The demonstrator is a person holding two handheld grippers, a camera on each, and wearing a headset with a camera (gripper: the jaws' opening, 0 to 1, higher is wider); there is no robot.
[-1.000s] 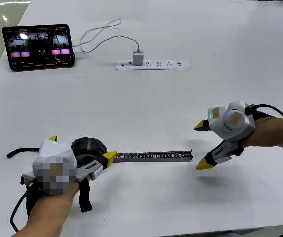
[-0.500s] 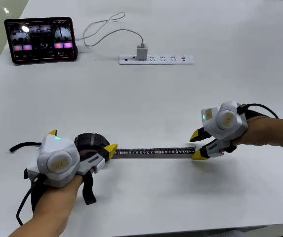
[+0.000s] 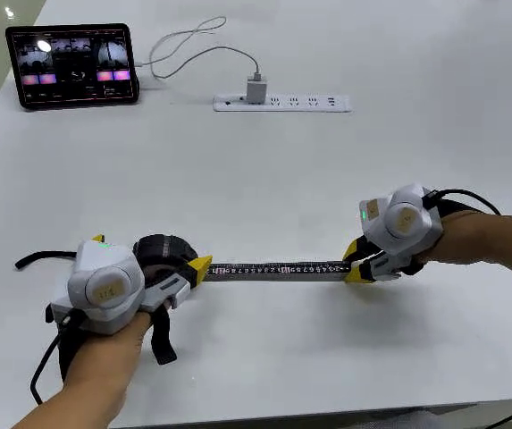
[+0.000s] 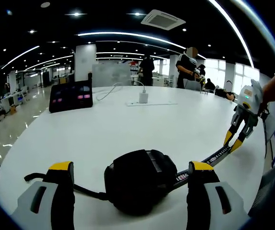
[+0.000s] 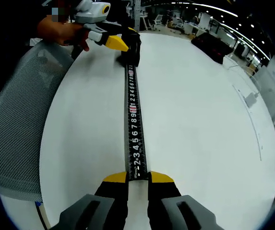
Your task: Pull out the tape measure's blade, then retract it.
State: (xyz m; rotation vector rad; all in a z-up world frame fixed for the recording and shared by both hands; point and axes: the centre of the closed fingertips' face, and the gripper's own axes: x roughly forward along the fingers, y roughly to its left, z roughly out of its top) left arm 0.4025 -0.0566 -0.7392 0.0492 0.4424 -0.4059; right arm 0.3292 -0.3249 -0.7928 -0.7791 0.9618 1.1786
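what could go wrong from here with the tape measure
1. The right gripper pinches only the very tip of the blade. If it slips, the blade could snap back toward the case.
2. The left gripper flanks the case with a gap on one side, so a harder pull might drag the case across the table instead of extending the blade.

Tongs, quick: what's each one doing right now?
Left tongs: open, straddling the tape measure case.
Right tongs: shut on the blade end.
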